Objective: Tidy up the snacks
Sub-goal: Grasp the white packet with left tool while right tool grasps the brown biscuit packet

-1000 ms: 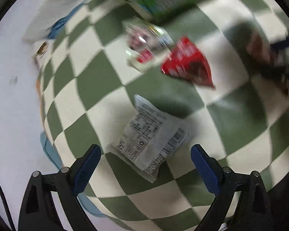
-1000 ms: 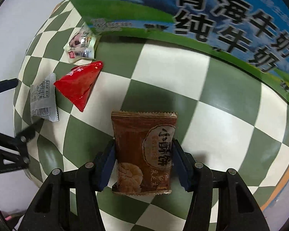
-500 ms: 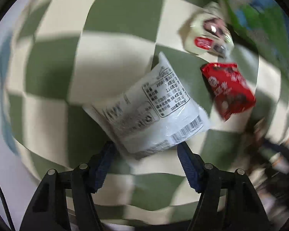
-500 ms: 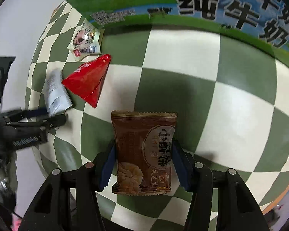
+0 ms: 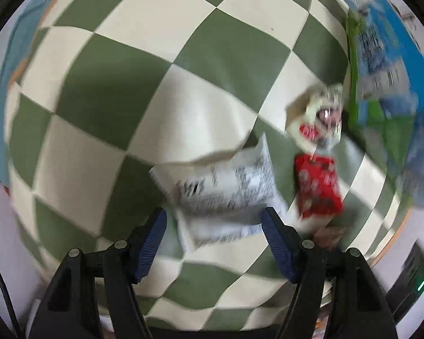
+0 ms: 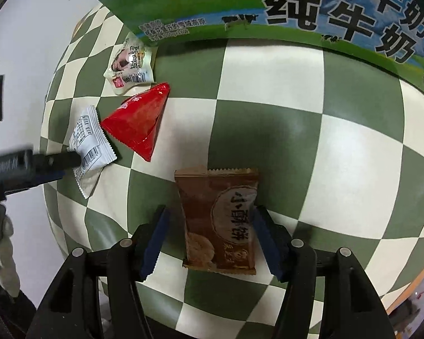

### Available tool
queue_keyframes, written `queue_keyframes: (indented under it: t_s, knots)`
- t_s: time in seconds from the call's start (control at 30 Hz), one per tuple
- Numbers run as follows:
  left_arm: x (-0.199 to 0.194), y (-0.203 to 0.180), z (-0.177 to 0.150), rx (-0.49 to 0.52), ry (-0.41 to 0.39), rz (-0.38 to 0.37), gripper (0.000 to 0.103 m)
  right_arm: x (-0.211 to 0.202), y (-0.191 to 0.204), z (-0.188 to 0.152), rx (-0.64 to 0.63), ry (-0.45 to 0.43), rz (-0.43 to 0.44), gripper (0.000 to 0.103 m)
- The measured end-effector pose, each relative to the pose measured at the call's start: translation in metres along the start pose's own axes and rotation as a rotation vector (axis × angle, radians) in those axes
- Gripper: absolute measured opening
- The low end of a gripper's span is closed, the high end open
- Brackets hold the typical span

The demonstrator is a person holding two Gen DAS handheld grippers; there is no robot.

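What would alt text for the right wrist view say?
The right gripper is opening around a brown biscuit packet lying on a green-and-cream checkered cloth. To its left lie a red triangular packet, two white packets, and the left gripper; a milk carton stands behind.

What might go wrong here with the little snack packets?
The white printed packet sits skewed between the left gripper as its jaws open; it may slip. The right gripper is opening around the brown biscuit packet. The red triangular packet lies close enough to get nudged.
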State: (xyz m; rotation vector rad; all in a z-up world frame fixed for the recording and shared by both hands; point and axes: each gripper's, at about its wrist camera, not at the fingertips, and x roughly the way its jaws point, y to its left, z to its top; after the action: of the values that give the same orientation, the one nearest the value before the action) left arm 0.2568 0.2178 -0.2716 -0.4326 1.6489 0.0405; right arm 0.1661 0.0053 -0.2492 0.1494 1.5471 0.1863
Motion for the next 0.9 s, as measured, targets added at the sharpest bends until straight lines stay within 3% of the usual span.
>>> queue_keyframes:
  t_s: [0.13, 0.33, 0.47, 0.53, 0.6, 0.77, 0.83, 0.9]
  knots:
    - [-0.006, -0.033, -0.002, 0.258, -0.041, 0.101, 0.068, 0.005, 0.005, -0.007, -0.018, 0.015, -0.001, 0.064]
    - [-0.003, -0.076, -0.033, 0.753, -0.082, 0.364, 0.068, 0.007, 0.004, -0.021, -0.058, 0.037, -0.014, 0.064]
    - [0.016, -0.094, -0.041, 0.914, -0.062, 0.469, 0.068, 0.012, 0.015, -0.023, -0.086, 0.043, -0.029, 0.064]
    - [0.021, -0.096, -0.038, 0.928, -0.071, 0.484, 0.068, 0.016, 0.019, -0.024, -0.111, 0.048, -0.045, 0.063]
    - [0.024, -0.098, -0.037, 0.874, -0.074, 0.459, 0.067, 0.019, 0.025, -0.025, -0.134, 0.039, -0.071, 0.056]
    - [0.003, -0.068, 0.012, 0.476, -0.053, 0.230, 0.069, 0.015, 0.026, -0.028, -0.118, 0.003, -0.096, 0.055]
    - [0.005, -0.052, 0.021, 0.435, -0.051, 0.205, 0.076, 0.017, 0.023, -0.029, -0.099, 0.007, -0.079, 0.056]
    - [0.010, -0.051, 0.028, 0.443, -0.048, 0.212, 0.076, 0.020, 0.022, -0.027, -0.080, 0.015, -0.074, 0.058]
